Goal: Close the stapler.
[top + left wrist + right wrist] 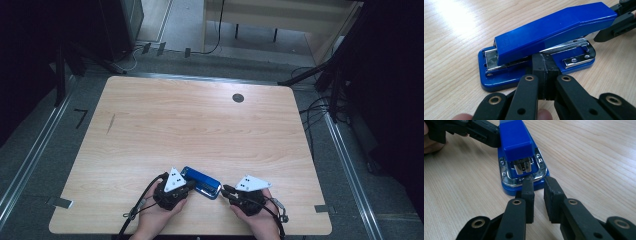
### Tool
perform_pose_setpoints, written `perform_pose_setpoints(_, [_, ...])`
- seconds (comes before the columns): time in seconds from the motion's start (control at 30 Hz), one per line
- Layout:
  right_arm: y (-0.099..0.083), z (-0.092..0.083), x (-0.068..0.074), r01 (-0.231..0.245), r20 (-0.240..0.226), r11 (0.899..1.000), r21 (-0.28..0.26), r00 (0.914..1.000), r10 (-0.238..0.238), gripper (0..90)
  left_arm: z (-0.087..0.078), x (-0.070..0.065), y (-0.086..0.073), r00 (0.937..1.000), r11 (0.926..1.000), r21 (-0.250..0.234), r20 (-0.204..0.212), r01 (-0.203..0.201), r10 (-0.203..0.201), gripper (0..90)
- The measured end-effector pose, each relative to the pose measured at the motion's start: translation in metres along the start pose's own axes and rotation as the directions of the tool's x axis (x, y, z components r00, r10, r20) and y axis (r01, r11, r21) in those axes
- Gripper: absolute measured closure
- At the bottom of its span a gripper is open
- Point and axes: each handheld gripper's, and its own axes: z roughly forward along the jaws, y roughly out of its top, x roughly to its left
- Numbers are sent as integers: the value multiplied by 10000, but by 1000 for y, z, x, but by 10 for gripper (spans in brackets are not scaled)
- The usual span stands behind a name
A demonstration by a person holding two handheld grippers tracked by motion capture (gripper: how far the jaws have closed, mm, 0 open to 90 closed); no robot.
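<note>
Blue stapler (541, 47): rigid, fairly heavy, smooth plastic top. Left gripper (545, 75) closed empty beside base; right gripper (539, 195) slightly open at front edge. Base edge best gripped.

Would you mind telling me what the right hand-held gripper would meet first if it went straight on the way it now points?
Probably the blue stapler: the right hand-held gripper points at its near end, jaws slightly apart, apparently almost touching the base.

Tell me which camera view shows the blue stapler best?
The left gripper view: the stapler lies side-on there, from base to top arm. The right gripper view shows one end; the high view shows it small.
</note>
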Motion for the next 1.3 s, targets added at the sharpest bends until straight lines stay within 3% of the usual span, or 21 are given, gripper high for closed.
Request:
perform_pose_setpoints(0.43, [0,3,4,70,155,9999,75,9999,-71,847,0,1,0,10000,10000,11,63,68,-68,900])
perform_pose_setpoints(0.57, [2,5,6,2,-182,10000,61,9998,-1,866,0,0,0,10000,10000,13,43,49,-49,900])
perform_pose_setpoints(0.7, [3,7,8,175,-107,9997,190,9998,-173,887,0,1,0,10000,10000,15,67,55,-55,900])
perform_pose_setpoints(1.3, [5,1,9,44,-152,9997,-233,9999,-48,900,0,0,0,10000,10000,11,25,-42,42,900])
